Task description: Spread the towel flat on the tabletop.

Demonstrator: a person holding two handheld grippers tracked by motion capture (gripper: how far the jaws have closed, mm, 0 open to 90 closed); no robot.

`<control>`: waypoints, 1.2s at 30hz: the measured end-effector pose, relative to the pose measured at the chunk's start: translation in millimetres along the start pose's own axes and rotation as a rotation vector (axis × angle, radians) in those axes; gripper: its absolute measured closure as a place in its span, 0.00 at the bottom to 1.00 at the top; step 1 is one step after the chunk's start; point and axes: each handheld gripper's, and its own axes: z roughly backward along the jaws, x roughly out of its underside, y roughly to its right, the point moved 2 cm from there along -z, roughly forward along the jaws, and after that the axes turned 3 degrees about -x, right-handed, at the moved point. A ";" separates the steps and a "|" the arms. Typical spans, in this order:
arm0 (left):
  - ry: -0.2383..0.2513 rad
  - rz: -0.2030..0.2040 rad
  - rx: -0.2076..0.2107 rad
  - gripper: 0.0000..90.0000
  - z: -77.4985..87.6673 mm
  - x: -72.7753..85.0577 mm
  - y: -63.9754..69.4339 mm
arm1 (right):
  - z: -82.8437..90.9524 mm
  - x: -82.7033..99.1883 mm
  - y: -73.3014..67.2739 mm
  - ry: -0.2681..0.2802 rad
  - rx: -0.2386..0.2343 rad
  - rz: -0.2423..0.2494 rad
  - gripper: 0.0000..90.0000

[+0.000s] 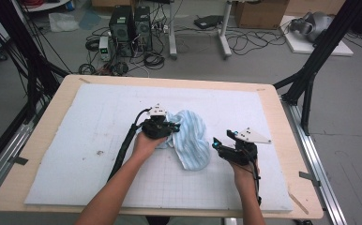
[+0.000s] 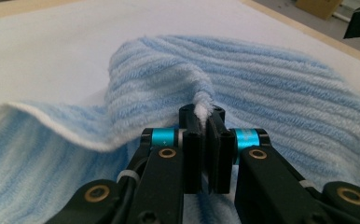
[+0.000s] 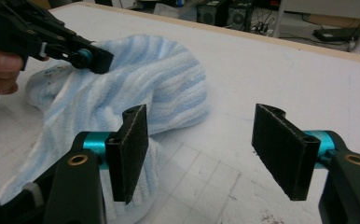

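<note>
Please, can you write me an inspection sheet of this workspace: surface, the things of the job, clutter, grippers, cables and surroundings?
Surface: wooden table covered by a white mat with a faint grid and a few small dark specks.
Job's things: one blue striped towel, crumpled near the mat's middle.
Clutter: nothing seen on the mat besides the towel.
Grippers: left gripper has its jaws shut on a pinched fold of the towel; right gripper has its jaws open, with nothing between them, beside the towel's near end.
Cables: a black cable trails from the left gripper along the forearm; loose cables lie on the floor.
Surroundings: black frame posts, two computer towers, a cardboard box.
</note>
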 end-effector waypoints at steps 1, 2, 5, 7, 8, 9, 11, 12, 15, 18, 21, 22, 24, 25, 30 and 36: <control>0.013 -0.007 0.007 0.96 4.9 -0.5 0.4 | 0.1 -0.4 1.3 0.001 0.004 -0.005 0.40; 0.022 -0.008 0.019 0.96 11.0 -0.7 0.0 | 0.5 -0.8 2.8 0.003 0.006 -0.009 0.40; 0.060 0.000 0.041 0.96 32.2 -0.2 -4.2 | 0.4 -2.4 8.1 0.009 0.012 -0.034 0.41; 0.070 0.008 0.048 0.96 46.4 1.6 -8.7 | -2.1 -3.3 11.5 0.006 0.018 -0.046 0.42; 0.072 0.011 0.046 0.96 53.5 2.6 -10.8 | -3.8 -3.5 12.5 0.002 0.027 -0.043 0.43; 0.075 0.009 0.042 0.96 60.7 3.9 -13.0 | -5.6 -3.4 13.1 -0.007 0.035 -0.044 0.44; 0.083 0.010 0.033 0.96 75.6 8.4 -17.5 | -10.5 -3.6 14.0 -0.024 0.037 -0.046 0.44; 0.087 0.015 0.024 0.96 82.3 11.8 -19.4 | -12.9 -4.0 14.2 -0.028 0.034 -0.044 0.44; 0.087 0.027 0.015 0.96 100.0 23.0 -25.0 | -19.8 -5.2 11.9 -0.042 0.025 -0.061 0.44; 0.093 0.044 0.004 0.96 116.5 33.6 -29.2 | -28.7 -8.7 7.2 -0.068 0.035 -0.031 0.45; 0.086 0.049 -0.010 0.96 130.0 43.5 -32.8 | -38.6 -13.7 -1.5 -0.087 0.033 0.008 0.47; 0.080 0.047 -0.015 0.96 134.0 46.5 -34.0 | -42.3 -15.2 -4.0 -0.092 0.022 0.011 0.47; 0.073 0.053 -0.027 0.96 142.2 52.0 -37.2 | -50.1 -18.5 -7.4 -0.095 0.005 0.014 0.48; 0.076 0.061 -0.036 0.96 146.2 54.7 -39.0 | -53.9 -19.9 -9.0 -0.101 -0.005 0.013 0.48; 0.087 0.083 -0.097 0.96 167.5 70.7 -51.1 | -72.5 -23.8 -17.2 -0.138 -0.024 0.019 0.51; 0.083 0.098 -0.162 0.96 187.6 85.8 -62.5 | -95.0 -26.8 -36.3 -0.173 -0.080 0.039 0.54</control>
